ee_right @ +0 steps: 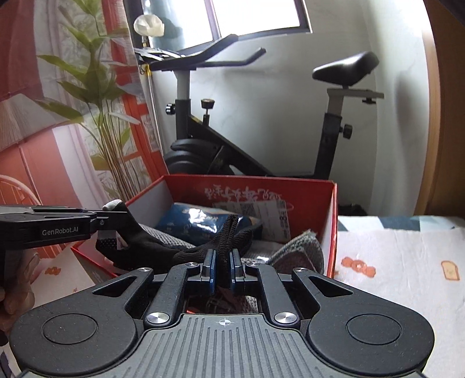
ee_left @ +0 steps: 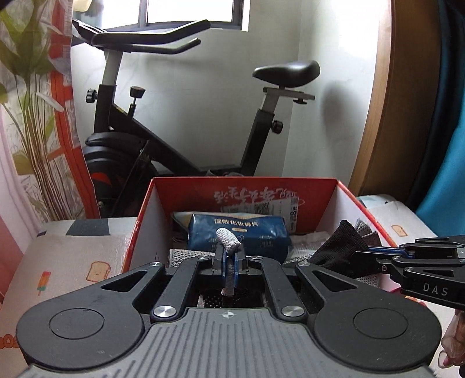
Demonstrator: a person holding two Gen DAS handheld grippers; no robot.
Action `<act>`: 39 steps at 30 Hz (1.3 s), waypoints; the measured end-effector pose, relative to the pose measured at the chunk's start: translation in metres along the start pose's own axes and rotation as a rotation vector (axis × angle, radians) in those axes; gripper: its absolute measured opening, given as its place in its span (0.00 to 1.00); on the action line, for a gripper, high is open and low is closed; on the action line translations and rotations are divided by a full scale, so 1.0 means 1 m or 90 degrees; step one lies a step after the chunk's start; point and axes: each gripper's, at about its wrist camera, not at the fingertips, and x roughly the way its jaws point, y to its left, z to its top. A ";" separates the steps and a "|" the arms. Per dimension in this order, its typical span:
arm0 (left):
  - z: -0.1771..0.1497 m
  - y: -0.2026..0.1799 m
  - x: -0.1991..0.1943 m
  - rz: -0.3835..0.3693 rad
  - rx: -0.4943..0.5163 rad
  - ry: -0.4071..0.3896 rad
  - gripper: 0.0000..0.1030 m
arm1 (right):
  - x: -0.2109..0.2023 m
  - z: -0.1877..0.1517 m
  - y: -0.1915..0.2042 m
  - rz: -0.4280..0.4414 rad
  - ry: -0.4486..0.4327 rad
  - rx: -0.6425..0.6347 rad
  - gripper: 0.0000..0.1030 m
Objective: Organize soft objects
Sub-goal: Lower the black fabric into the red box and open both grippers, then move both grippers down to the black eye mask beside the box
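A black knit glove [ee_right: 162,247] with a grey fingertip is stretched between two handheld grippers, above a red cardboard box [ee_right: 331,232]. Its long axis runs sideways, from one gripper to the other. In the right wrist view, the grey-tipped finger end points left and the wider end leads right.

The left gripper [ee_left: 229,261] is clenched on the grey fingertip [ee_left: 228,237]. The tip pokes out beyond the jaws and bends forward; a short grey strip hangs just behind them.

The right gripper [ee_right: 223,269] is clenched on the glove's other end, with black fabric bunched between its blue pads [ee_right: 212,272] and fanning up just past them. In the left wrist view this gripper enters from the right, with black cloth spreading off its tips.

Beyond and below both sets of jaws, the box holds a dark blue packet [ee_left: 238,237] with white printed characters and, nearer, a grey knitted cloth [ee_right: 302,247]. The box sits on a pale cover [ee_right: 401,261] printed with toast and ice-lolly drawings.

Farther ahead, past the box, a black exercise bike [ee_left: 180,116] stands against a white wall under a window [ee_left: 191,13]. Left of the jaws hangs a curtain [ee_right: 72,101] printed with green leaves.
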 end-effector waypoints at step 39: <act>0.005 -0.001 -0.020 0.002 0.052 0.029 0.92 | -0.050 0.004 -0.007 -0.061 0.012 0.024 0.36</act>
